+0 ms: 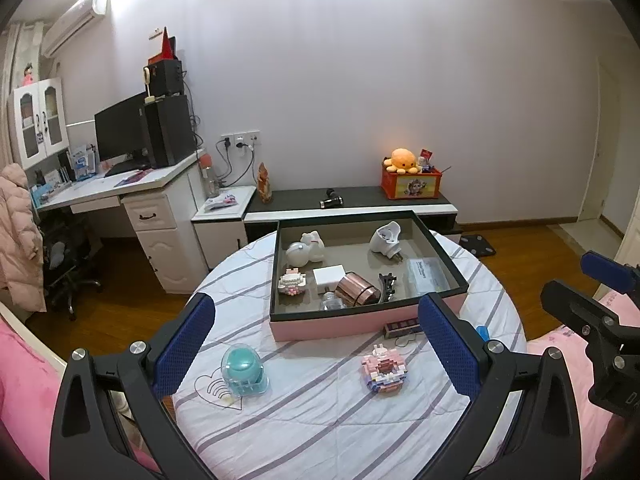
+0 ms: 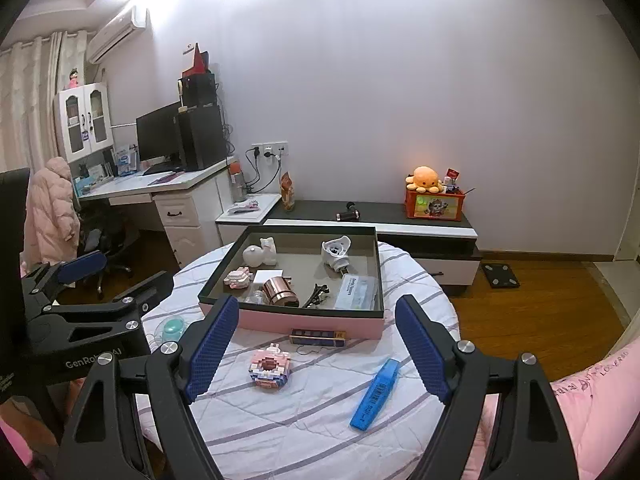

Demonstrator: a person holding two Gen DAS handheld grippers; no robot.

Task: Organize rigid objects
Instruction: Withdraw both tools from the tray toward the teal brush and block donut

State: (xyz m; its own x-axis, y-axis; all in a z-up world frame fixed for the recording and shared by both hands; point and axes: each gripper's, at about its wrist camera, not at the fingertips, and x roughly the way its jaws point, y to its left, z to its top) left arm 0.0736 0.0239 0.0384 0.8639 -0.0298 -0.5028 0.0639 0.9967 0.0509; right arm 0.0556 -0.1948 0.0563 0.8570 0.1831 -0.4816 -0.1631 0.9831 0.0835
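Toys are lying on the round counter point(image 1: 320, 420): a pink block toy point(image 2: 269, 368) and a blue marker point(image 2: 376, 394) between the right tool's point(image 2: 318, 346) wide-open fingers, a teal dome toy point(image 1: 243, 368) just inside the empty, open left tool point(image 1: 316, 344).

The right tool point(image 2: 316, 344) hung open above the surface point(image 2: 304, 432); a blue highlighter point(image 2: 375, 393) lay near its front edge.

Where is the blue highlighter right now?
In the right wrist view, the blue highlighter lies on the striped cloth, outside the pink box, right of the pink block donut.
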